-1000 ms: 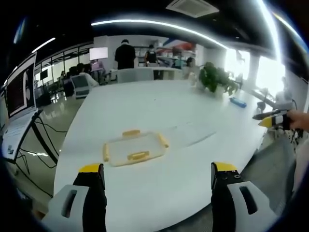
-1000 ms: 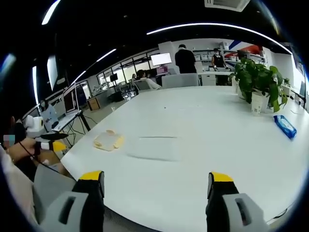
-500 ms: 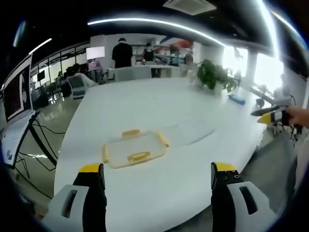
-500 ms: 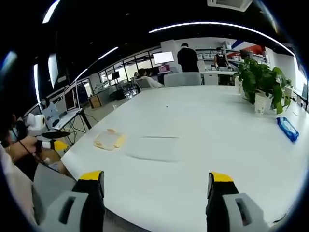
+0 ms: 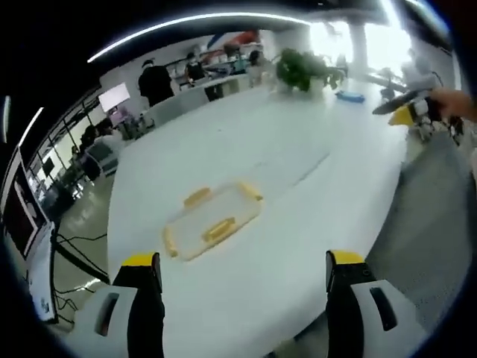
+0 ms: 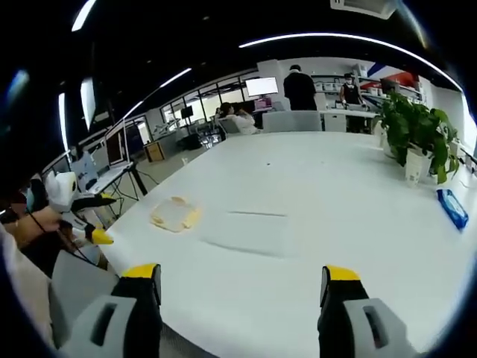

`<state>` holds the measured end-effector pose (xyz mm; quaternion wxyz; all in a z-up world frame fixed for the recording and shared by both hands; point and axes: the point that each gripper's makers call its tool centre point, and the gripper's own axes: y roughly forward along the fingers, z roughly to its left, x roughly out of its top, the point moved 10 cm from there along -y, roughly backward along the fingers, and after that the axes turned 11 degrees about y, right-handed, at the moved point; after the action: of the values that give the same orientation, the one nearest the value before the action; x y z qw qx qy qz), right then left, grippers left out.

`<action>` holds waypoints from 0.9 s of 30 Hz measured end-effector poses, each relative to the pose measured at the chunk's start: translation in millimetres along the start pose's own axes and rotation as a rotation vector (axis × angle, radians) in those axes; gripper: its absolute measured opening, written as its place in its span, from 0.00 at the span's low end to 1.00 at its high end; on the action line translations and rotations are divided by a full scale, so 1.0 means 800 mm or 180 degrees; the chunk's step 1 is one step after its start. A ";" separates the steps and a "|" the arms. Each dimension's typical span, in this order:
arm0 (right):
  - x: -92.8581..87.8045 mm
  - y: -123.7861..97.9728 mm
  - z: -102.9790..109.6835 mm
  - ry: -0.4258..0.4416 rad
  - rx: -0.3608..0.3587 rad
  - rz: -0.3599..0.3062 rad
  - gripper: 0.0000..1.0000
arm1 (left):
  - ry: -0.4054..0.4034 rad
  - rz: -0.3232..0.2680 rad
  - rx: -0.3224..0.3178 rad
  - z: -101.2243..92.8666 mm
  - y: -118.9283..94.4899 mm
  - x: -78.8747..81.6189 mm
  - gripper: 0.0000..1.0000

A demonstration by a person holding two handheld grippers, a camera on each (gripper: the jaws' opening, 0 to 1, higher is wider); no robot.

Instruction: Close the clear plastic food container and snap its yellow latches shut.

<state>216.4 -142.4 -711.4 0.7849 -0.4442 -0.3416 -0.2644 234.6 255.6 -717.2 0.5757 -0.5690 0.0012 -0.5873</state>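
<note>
A clear plastic piece with yellow latches (image 5: 214,221) lies flat on the white table (image 5: 298,246), a short way ahead of my left gripper (image 5: 244,294), which is open with nothing between its jaws. Beyond it lies a second clear, flat piece (image 5: 292,161), faint against the table. In the right gripper view the latched piece (image 6: 173,215) sits far off at the left and the clear piece (image 6: 250,233) lies nearer the middle. My right gripper (image 6: 242,298) is open and holds nothing, back from the table's edge. The left gripper (image 6: 83,221) shows at the far left, held in a hand.
A potted plant (image 6: 417,138) and a blue pack (image 6: 452,207) stand at the table's far right. The right gripper (image 5: 406,110) hangs off the table's edge in a hand. People, desks and monitors (image 6: 262,86) fill the room behind.
The left gripper view has rolled and tilted with the hand, so the table now slants. The pieces on the table lie where they were. Both grippers stay open.
</note>
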 end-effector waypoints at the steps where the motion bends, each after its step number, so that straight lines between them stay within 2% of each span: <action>1: 0.001 0.001 0.001 -0.0005 0.0007 0.0006 0.89 | 0.0042 0.0015 -0.0010 -0.001 0.002 0.000 0.89; 10: 0.006 0.016 0.010 -0.0082 0.0093 0.0073 0.89 | 0.0084 -0.0015 -0.0148 -0.003 0.013 -0.001 0.89; 27: 0.041 0.064 0.034 -0.0346 0.0366 0.0144 0.89 | 0.0095 -0.0035 -0.0142 0.034 0.025 -0.005 0.88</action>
<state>266.0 -98.5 -702.7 0.7953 -0.4196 -0.3882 -0.2020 265.0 269.1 -723.4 0.5595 -0.5728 0.0197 -0.5987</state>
